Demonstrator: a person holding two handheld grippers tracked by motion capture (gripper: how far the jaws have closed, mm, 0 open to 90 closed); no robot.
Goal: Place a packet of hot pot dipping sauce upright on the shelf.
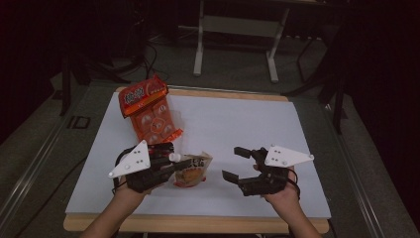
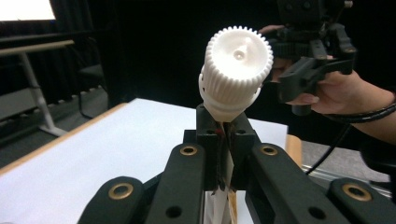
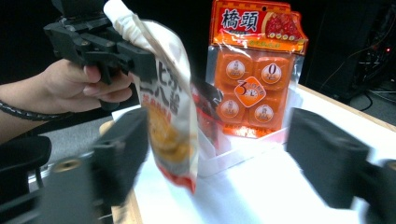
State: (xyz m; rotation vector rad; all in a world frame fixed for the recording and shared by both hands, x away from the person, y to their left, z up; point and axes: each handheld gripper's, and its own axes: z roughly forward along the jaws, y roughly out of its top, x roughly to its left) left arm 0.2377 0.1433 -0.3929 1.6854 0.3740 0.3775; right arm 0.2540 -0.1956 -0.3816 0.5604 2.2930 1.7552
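One pouch (image 1: 192, 172) in left tool (image 1: 174, 161), cap-up.

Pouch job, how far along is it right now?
Done: the left tool is shut on the pouch just below its white cap. In hand: the pouch hangs lifted while the right tool stands open, off it. Left: wherever it goes; the orange pack is untouched.

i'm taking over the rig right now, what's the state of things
Left gripper: shut on the spout pouch just below its white cap, pouch hanging clear of the table.
Right gripper: jaws open, nothing between the pads, facing the pouch from the side.
Orange snack pack: propped up at the table's far left.
Done: pouch lifted.
Left: probably the cap, still screwed on.
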